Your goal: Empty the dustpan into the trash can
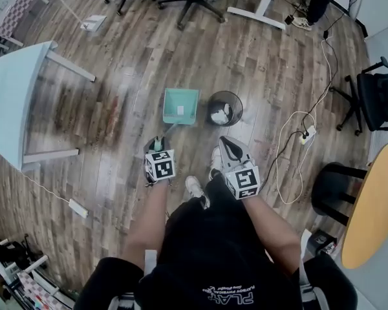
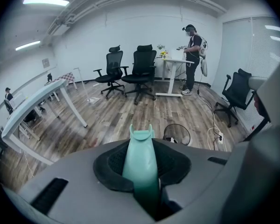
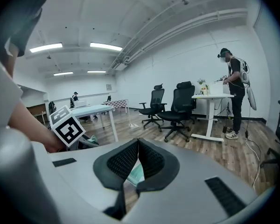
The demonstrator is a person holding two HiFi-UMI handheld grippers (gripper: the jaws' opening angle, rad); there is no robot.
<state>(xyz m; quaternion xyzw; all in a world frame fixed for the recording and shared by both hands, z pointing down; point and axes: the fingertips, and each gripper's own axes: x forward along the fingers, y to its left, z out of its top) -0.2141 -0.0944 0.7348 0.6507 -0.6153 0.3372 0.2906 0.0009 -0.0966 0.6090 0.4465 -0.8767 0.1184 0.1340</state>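
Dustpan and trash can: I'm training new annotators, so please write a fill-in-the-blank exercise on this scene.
1. The left hand-held gripper is shut on the ____ of the teal plastic dustpan.
2. In the head view, the black mesh trash can stands to the ____ of the dustpan.
3. The right hand-held gripper, jaws together, holds ____.
4. The crumpled paper inside the trash can is ____ in colour.

Missing words: handle; right; nothing; white

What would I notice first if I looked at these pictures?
A mint-green plastic dustpan pops against the brown wooden floor in the middle, its long handle pinched in the left gripper. Just right of it stands a round black mesh trash can with crumpled white paper inside.
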